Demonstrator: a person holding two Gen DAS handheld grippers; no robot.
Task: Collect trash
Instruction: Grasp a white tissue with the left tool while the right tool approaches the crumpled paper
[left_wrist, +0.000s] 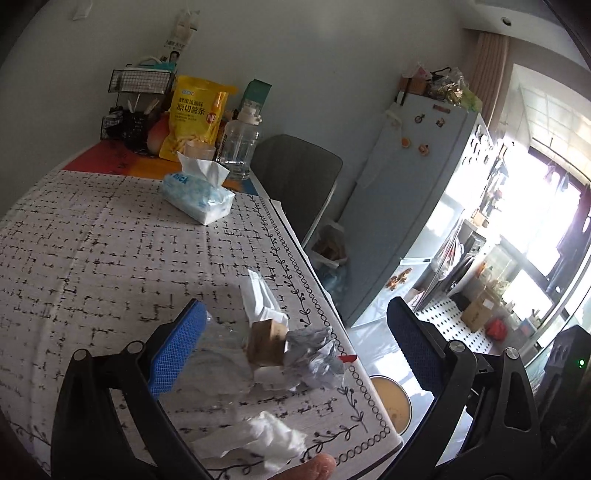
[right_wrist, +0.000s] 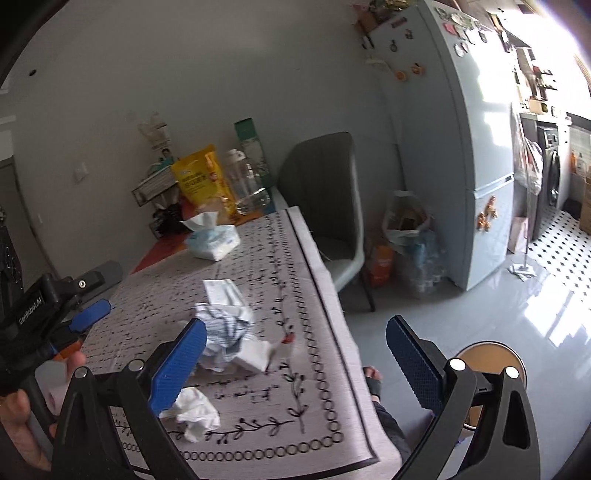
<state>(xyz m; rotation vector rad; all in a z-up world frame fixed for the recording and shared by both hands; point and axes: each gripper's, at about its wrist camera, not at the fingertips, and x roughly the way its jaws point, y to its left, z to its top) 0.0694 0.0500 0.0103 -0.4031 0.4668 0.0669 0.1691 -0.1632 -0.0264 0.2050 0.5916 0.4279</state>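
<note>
Trash lies near the table's right edge: a crumpled silver wrapper, a small brown carton, a clear plastic piece, a folded white paper and a crumpled white tissue. In the right wrist view I see the wrapper pile, the white paper and the tissue. My left gripper is open, hovering just above the pile; it also shows at the left of the right wrist view. My right gripper is open and empty over the table's edge.
A tissue pack, a yellow snack bag, a clear bottle and a wire rack stand at the table's far end. A grey chair, a full trash bag, a fridge and a round stool stand to the right.
</note>
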